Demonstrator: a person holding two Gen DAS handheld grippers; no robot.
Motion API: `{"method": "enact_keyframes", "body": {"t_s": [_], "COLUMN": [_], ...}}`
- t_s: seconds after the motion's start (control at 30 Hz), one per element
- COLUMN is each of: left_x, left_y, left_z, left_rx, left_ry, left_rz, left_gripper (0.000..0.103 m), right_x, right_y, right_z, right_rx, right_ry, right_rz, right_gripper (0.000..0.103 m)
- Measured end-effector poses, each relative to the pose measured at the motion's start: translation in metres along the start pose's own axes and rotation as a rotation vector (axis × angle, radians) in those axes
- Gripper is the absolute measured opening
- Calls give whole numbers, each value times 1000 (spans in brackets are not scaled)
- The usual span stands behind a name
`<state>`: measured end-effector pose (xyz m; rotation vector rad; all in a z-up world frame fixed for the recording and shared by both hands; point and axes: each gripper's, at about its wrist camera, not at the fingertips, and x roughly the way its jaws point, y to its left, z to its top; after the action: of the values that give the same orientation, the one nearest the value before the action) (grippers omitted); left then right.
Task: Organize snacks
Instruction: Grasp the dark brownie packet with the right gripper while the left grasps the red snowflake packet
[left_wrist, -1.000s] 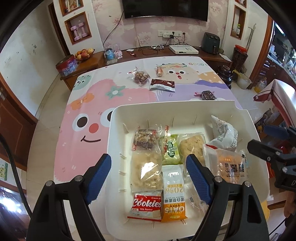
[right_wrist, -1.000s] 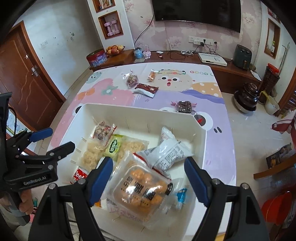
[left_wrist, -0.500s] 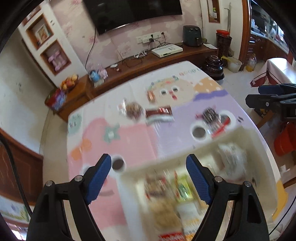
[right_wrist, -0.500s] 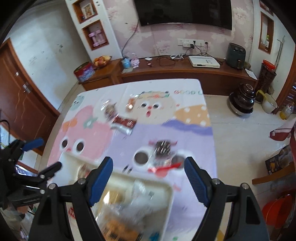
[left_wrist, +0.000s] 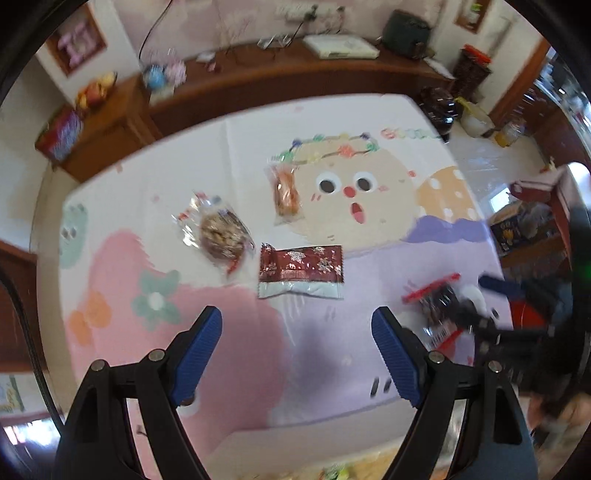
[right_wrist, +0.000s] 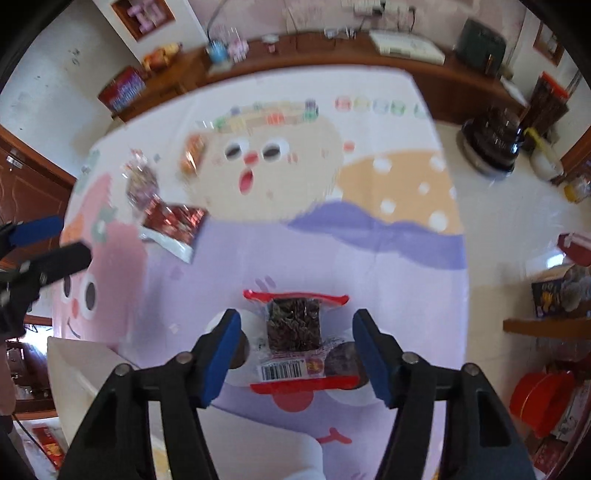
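My right gripper (right_wrist: 295, 332) is open, its blue pads on either side of a clear packet of dark dried snack with red ends (right_wrist: 294, 326) lying on the cartoon tablecloth; the packet also shows in the left wrist view (left_wrist: 439, 301). My left gripper (left_wrist: 297, 332) is open and empty, above the cloth short of a dark red and white wrapper (left_wrist: 301, 269). Beyond lie a clear bag with a brown nut cake (left_wrist: 221, 232) and a small orange packet (left_wrist: 286, 192). The white bin's rim (right_wrist: 81, 354) shows at lower left.
A wooden sideboard (left_wrist: 258, 70) with a white box, fruit bowl and tin runs behind the table. A dark pot (right_wrist: 491, 140) and a red bucket (right_wrist: 539, 398) stand on the floor to the right. The table edge drops off on the right.
Both grippers have moved forward from over the white bin to the far part of the table. The right gripper now straddles the dark snack packet; the left nears the red wrapper.
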<state>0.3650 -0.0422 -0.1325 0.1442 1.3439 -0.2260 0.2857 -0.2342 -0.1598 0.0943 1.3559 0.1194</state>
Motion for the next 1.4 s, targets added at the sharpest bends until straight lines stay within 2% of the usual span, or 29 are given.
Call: {"method": "enact_keyframes", "body": {"t_s": [0.13, 0.3, 0.33, 0.4, 0.43, 0.67, 0.7, 0.8, 0.9, 0.97, 1.0, 1.03, 1.13, 1.23, 1.4], "left_x": [35, 65, 72, 80, 82, 109, 113, 114, 110, 105, 103, 100, 97, 87, 39], "left_y": [0, -8, -11, -15, -16, -27, -28, -27, -28, -33, -36, -35, -34, -20, 3], "left_z": [13, 24, 27, 29, 30, 32, 32, 31, 28, 27, 26, 26, 22, 16, 1], "left_rx": [-75, -106, -104, -101, -100, -76, -76, -101, -96, -78, -73, -74, -81, -131, -180], "left_ry": [51, 90, 104, 120, 124, 178, 184, 164, 138, 112, 102, 100, 81, 72, -12], "left_rz": [-11, -6, -2, 9, 15, 73, 79, 51, 35, 39, 40, 37, 22, -21, -83], "left_gripper": [82, 82, 82, 82, 82, 82, 85, 82, 64, 33, 22, 17, 15, 14, 13], "right_x": [23, 27, 27, 24, 24, 23, 24, 29, 32, 32, 32, 32, 28, 17, -22], "right_y": [3, 4, 4, 3, 3, -4, -4, -8, 0, 3, 4, 4, 4, 2, 3], "right_z": [0, 1, 0, -2, -4, -7, -6, -2, -1, -1, -3, -3, -6, -6, -12], "right_rx": [-23, -28, -30, -33, -41, -44, -44, -46, -63, -79, -83, -79, -63, -42, 1], "right_ry": [56, 59, 60, 57, 63, 68, 74, 115, 114, 107, 101, 98, 84, 48, -57], "right_rz": [-14, 14, 38, 43, 39, 76, 79, 61, 41, 24, 23, 29, 57, 73, 121], "right_gripper": [59, 56, 47, 43, 37, 37, 38, 43, 43, 43, 42, 42, 39, 39, 39]}}
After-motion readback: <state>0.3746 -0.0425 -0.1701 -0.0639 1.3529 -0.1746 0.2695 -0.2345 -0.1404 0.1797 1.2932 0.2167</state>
